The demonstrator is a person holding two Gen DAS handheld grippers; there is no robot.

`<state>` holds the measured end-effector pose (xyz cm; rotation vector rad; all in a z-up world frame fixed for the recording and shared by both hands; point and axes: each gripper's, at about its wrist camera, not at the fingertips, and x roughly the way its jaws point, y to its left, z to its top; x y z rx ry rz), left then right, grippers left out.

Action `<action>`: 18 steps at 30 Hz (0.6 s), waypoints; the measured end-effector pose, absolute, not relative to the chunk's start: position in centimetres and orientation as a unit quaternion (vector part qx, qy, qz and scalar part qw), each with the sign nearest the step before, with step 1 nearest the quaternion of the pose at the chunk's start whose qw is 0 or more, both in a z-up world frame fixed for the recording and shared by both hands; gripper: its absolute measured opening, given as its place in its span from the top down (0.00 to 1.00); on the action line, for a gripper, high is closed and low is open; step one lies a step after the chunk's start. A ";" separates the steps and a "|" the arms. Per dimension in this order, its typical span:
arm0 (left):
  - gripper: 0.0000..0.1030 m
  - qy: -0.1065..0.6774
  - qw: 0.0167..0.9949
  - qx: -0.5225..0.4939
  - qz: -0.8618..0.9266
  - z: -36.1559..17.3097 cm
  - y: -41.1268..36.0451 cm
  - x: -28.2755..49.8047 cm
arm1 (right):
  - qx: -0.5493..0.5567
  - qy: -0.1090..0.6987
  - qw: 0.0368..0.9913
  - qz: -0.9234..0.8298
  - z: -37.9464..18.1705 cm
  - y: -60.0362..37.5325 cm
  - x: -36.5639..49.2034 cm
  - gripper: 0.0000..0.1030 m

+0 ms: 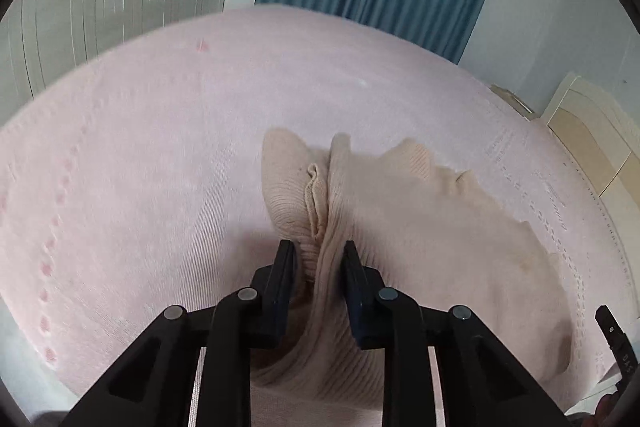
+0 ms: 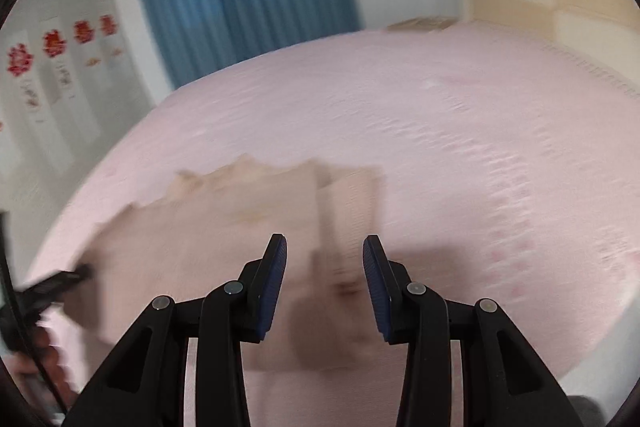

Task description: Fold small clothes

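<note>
handling: beige ribbed garment [image 1: 420, 227] seems light, soft and floppy, best taken at a hem or corner | look: fine ribs, scalloped edge, one fold bunched up | place: on the pink bed cover [image 1: 140, 147] | left gripper [image 1: 318, 255]: clamped on the bunched fold | right gripper [image 2: 325, 255]: jaws apart above the cloth, holding nothing

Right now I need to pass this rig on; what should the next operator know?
Left hand-held gripper: shut on a bunched ridge of the beige knit top, lifting it.
Right hand-held gripper: open, empty, above the top's near part; view blurred.
The top lies rumpled on the pink bedspread.
Done: one gather started.
Left: finish that fold, flatten, fold again.
</note>
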<state>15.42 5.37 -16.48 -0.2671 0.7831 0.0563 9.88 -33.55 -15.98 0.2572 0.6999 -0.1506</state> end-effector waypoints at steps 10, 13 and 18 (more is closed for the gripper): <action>0.82 0.340 0.937 -0.077 -0.024 -10.1 -1.8 15.3 | 0.136 0.317 0.932 -0.114 -15.8 -37.9 8.0 0.62; 0.83 0.334 0.939 -0.061 -0.045 -8.9 -4.9 15.3 | 0.122 0.314 0.933 -0.124 -15.9 -38.0 7.7 0.62; 0.83 0.337 0.936 -0.035 -0.095 -8.1 -11.2 14.9 | 0.039 0.302 0.940 -0.154 -16.0 -36.7 6.8 0.62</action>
